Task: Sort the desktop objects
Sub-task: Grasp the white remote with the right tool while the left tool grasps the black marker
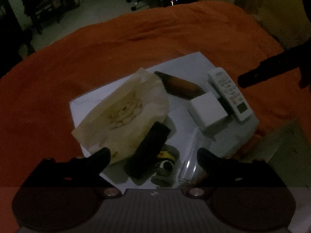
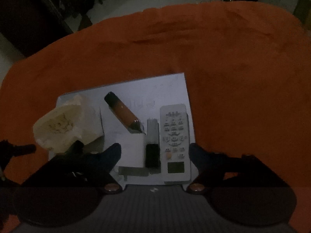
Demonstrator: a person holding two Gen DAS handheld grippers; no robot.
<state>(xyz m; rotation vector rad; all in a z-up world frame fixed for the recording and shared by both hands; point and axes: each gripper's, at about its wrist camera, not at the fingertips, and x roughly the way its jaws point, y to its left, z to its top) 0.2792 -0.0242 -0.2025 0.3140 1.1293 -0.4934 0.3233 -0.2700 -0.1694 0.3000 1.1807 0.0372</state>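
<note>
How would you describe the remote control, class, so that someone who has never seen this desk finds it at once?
Start at the orange cloth and find the white board lying on it. Along the board's right edge lies the remote control, beside a small white box. It alone is a long white slab with rows of buttons and a small dark screen.

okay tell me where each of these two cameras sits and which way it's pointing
Left wrist: sits on the left gripper, aimed steeply down at the white board's near-left part: paper bag, black case. Its own open fingers show, plus the right gripper's finger at right.
Right wrist: sits on the right gripper, aimed steeply down at the board's right side: remote, white box. Its own open fingers show; the left gripper's tip pokes in at far left.
Shared: orange cloth, board, bag, remote, box, brown tube.
</note>
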